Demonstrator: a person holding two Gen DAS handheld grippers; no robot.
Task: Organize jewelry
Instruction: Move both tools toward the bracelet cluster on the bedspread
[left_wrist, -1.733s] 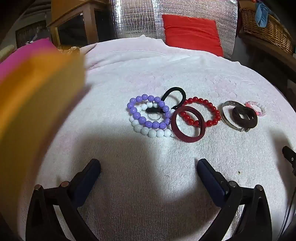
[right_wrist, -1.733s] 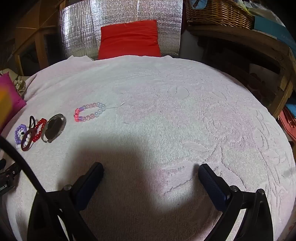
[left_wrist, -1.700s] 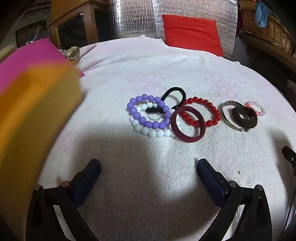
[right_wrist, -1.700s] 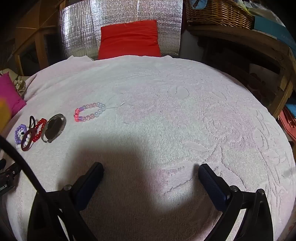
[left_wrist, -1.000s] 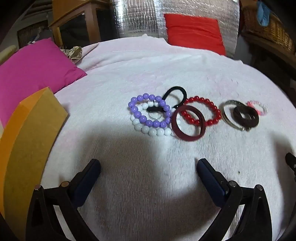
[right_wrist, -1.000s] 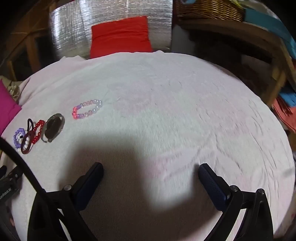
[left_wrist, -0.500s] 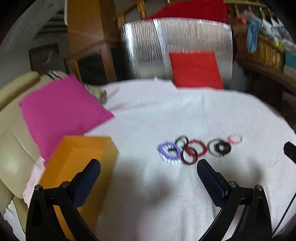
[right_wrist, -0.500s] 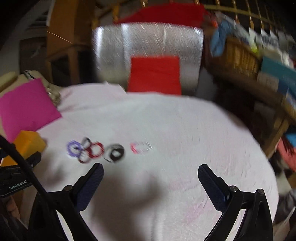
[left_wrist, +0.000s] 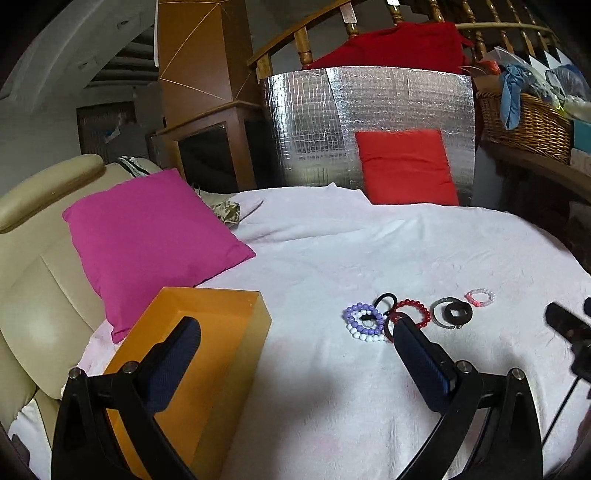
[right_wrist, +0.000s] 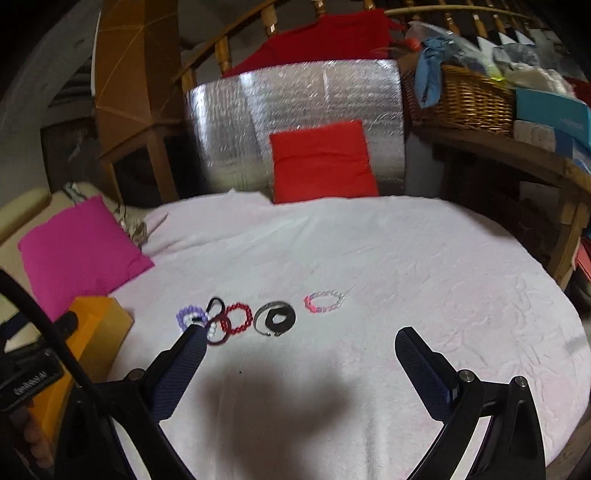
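I hold a claw in each hand above a round surface (left_wrist: 369, 236) draped in a pale pink towel. My left claw (left_wrist: 295, 328) is spread wide with nothing between its fingers, and my right claw (right_wrist: 299, 339) is likewise wide apart and holds nothing.

The jewelry lies in a short row near the middle-left of the towel. From left to right: a purple bead bracelet (left_wrist: 360, 319) overlapping a white bead bracelet (left_wrist: 364, 336), a black hair tie (left_wrist: 386, 298), a dark red bangle (right_wrist: 218, 334), a red bead bracelet (left_wrist: 415, 312), a silver bangle (left_wrist: 441, 314) with a dark band (left_wrist: 458, 314) lying on it, and, slightly apart at the far right, a pink bead bracelet (left_wrist: 479, 296).

An orange box (left_wrist: 207, 354) sits at the left edge of the towel, under my left claw's left finger. A magenta cushion (left_wrist: 147, 240) rests just behind the box.
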